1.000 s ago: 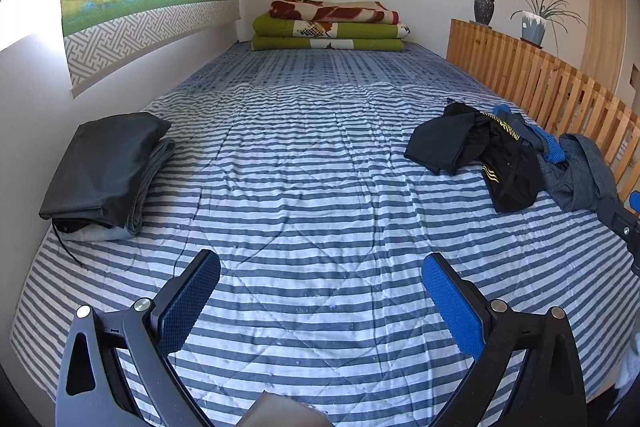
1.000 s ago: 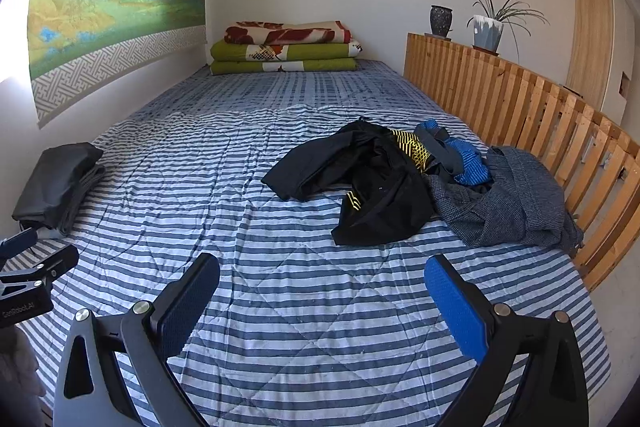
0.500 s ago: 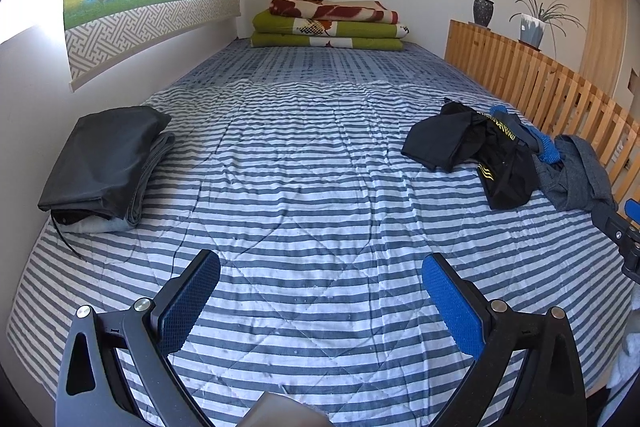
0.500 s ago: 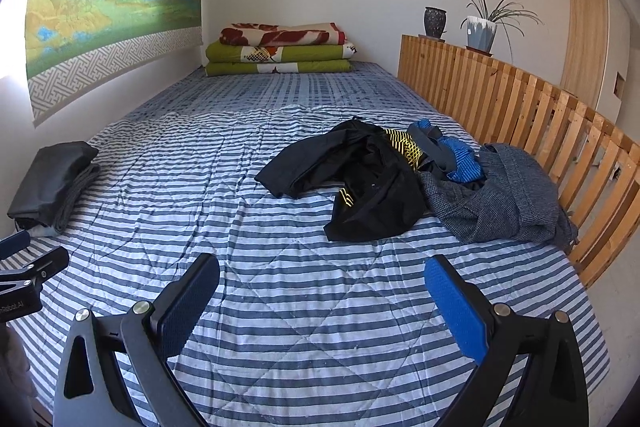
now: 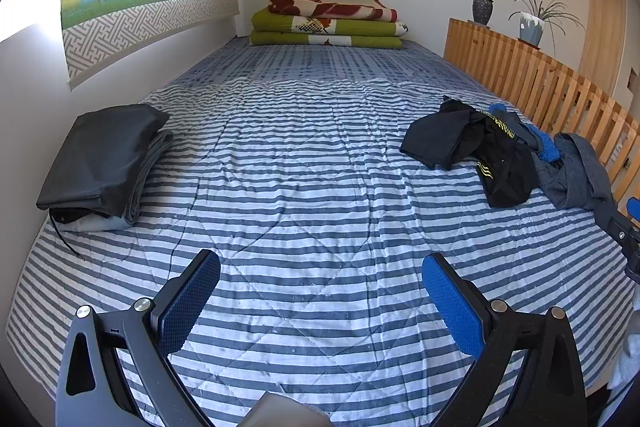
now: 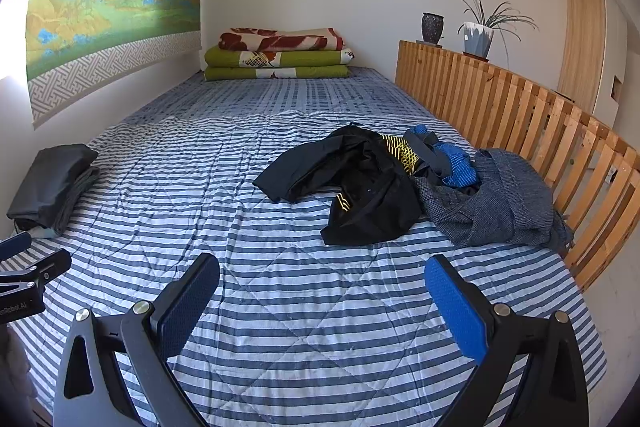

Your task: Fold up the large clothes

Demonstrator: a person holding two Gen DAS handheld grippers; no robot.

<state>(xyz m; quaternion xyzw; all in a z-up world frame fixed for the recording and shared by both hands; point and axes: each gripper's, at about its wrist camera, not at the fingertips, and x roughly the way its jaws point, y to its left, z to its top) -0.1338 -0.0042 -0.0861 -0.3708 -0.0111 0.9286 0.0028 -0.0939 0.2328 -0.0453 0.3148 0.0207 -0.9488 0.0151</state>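
A striped quilt [image 6: 304, 307] is covering the bed. A wooden slat rail [image 6: 520, 115] is running along its right side. Just beside the rail, a loose heap of clothes [image 6: 384, 187] is lying unfolded; folded dark garments [image 5: 100, 163] are sitting at the left edge. Left gripper [image 5: 320, 291] and right gripper [image 6: 322, 291] are hovering near, fingers spread wide, grasping nothing.
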